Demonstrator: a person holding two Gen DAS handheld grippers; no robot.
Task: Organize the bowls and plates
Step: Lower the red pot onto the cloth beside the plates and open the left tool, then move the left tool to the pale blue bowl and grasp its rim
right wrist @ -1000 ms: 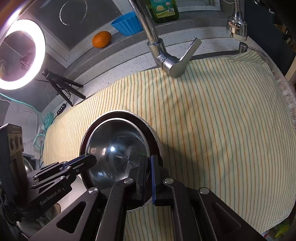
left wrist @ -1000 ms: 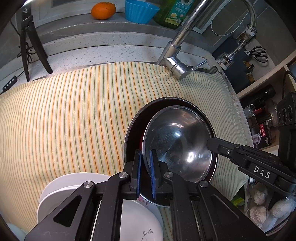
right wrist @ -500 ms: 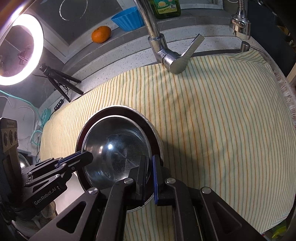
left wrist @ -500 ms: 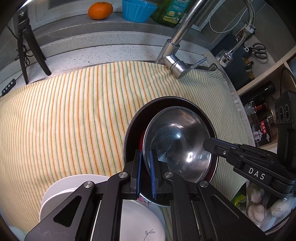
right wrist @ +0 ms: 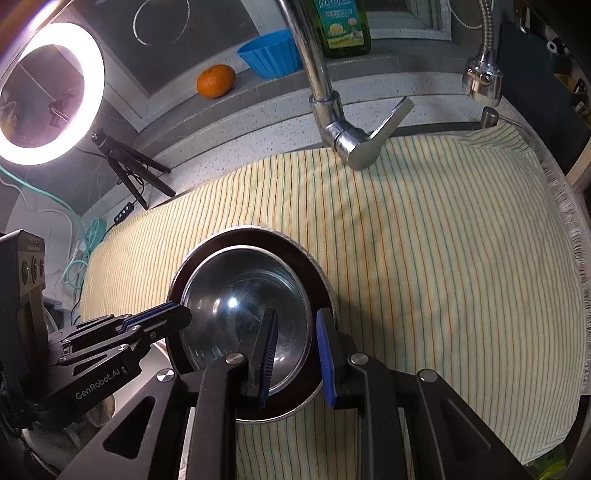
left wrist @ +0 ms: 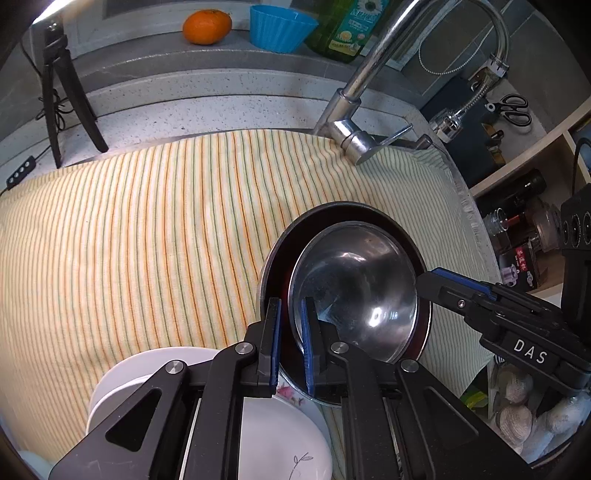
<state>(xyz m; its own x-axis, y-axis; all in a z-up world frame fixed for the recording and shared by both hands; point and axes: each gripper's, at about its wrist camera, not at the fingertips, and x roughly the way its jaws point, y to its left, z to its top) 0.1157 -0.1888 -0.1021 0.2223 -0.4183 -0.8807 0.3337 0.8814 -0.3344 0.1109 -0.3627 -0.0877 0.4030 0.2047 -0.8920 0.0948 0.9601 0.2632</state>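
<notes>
Straddling the near rim of the steel bowl (left wrist: 354,291), the jaws of the left gripper (left wrist: 291,347) stand narrowly parted, one blue pad inside the bowl and the other outside it, in the gap toward the dark bowl (left wrist: 273,266) that holds the steel one; whether the pads press the rim, I cannot tell. The right gripper (right wrist: 295,354) stands over the opposite side of the same steel bowl (right wrist: 243,306), and its jaws are clearly apart: the inner pad hangs over the shiny inside, the outer pad is beyond the rim of the dark bowl (right wrist: 314,266), and neither seems to touch the metal. The steel bowl sits nested in the dark bowl, a little off centre, and both rest on the striped cloth (left wrist: 147,240), yellow with thin orange and green lines, which covers the sink area of the counter (left wrist: 207,107). Just beside the left gripper, partly under its body, lies a stack of white plates (left wrist: 280,435), one with a small flower print. Behind the cloth rises a chrome faucet (right wrist: 332,122). On the ledge at the back stand an orange (right wrist: 216,80), a blue ribbed cup (right wrist: 271,53) and a green bottle of dish soap (right wrist: 343,24). A lit ring light (right wrist: 44,92) on a small tripod (right wrist: 129,162) is at the left, and scissors (left wrist: 513,109) hang at the right.
</notes>
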